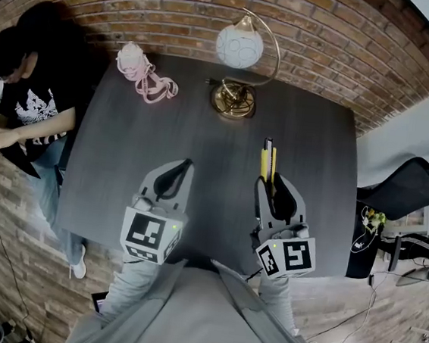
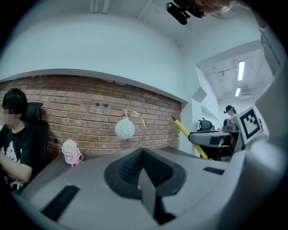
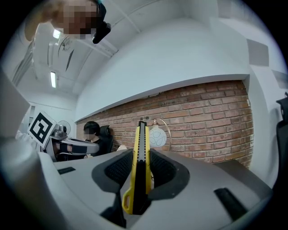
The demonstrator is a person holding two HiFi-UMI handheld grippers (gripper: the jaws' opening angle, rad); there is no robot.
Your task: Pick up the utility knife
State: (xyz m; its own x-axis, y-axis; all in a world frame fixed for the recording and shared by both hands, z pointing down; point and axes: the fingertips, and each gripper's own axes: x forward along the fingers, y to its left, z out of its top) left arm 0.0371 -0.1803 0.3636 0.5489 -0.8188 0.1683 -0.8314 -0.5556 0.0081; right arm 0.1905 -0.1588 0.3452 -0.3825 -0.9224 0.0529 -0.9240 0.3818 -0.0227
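The utility knife (image 3: 139, 164) is yellow and black, and it stands on edge between the jaws of the right gripper (image 1: 272, 183), which are clamped on its back half. The looped tail sits deep in the jaws and most of the body pokes out ahead, towards the lamp (image 1: 239, 63). From the left gripper view it slants up in front of the brick wall, so I'd say it's already clear of the worktop (image 1: 124, 157) and the pick-up is basically done

The left gripper (image 1: 180, 172) hangs beside it with its jaws closed on nothing

Tips for this bit, just my take:
- the pads only have narrow flat sides to bite on, so an even squeeze matters. Ease off and that long front end will probably droop or twist
- move slow and level, no wrist flicks
- can't tell if the blade is out, so treat the tip as live and aim it away from the person sitting at the left (image 1: 31, 102)
- the pink pouch (image 1: 143, 68) sits well away, no worries there
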